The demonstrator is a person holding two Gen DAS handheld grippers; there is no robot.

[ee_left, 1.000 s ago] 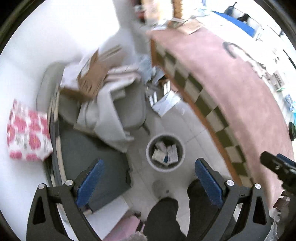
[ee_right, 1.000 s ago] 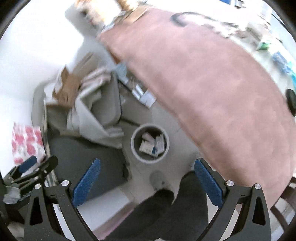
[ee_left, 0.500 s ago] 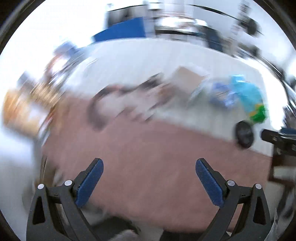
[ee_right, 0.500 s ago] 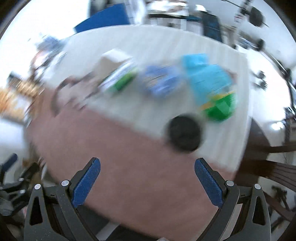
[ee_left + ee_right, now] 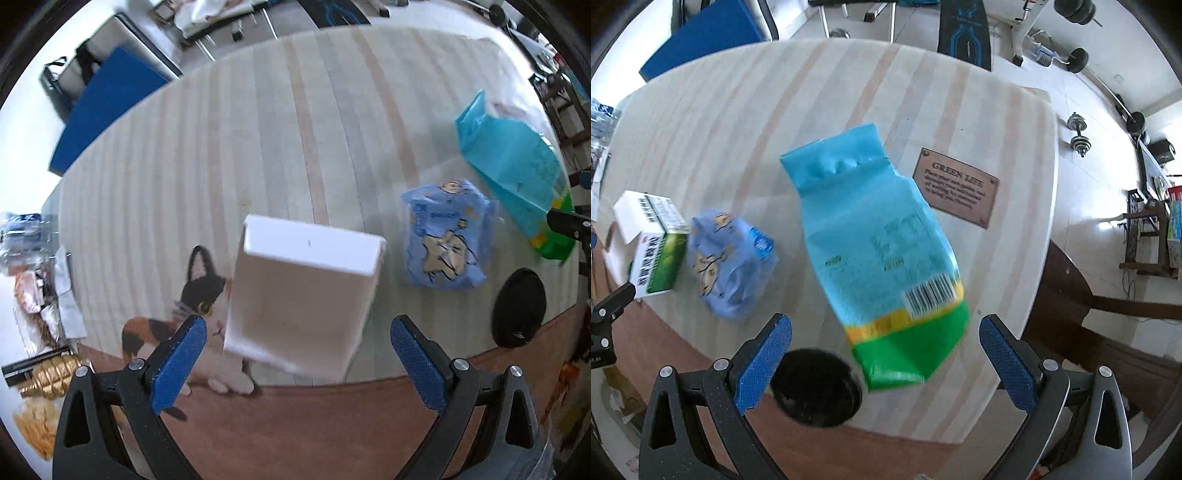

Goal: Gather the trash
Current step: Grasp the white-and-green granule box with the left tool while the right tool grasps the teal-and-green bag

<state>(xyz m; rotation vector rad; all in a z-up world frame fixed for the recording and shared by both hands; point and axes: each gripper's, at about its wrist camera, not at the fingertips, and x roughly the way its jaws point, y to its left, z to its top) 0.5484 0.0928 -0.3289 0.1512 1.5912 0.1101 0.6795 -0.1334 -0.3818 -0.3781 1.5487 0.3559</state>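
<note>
**A:** How much of the trash is collected, going by what lies here?

**B:** Judging only by this moment, none of what is in sight. The striped surface (image 5: 849, 92) carries at least three pieces, and nothing sits in either claw.

**A:** Start with the biggest.

**B:** The blue and green bag (image 5: 875, 254) lies flat near the middle, its barcode end toward the right claw (image 5: 885, 350), whose blue pads are spread wide with nothing between them. It seems the natural first pick for that side.

**A:** Next?

**B:** The white carton (image 5: 303, 291) with green print on one face stands straight ahead of the left claw (image 5: 299, 350), which is spread just as wide and holds nothing. The carton looks rigid, so I would expect a plain squeeze across its narrow sides to hold.

**A:** And smaller?

**B:** A crumpled blue wrapper (image 5: 729, 266) with cartoon figures lies between carton and bag, apart from both. A round black disc (image 5: 816, 387) sits near the surface's edge, just beside the bag's green end; whether it counts as trash I cannot tell.

**A:** A bin?

**B:** None shows in either view.
</note>
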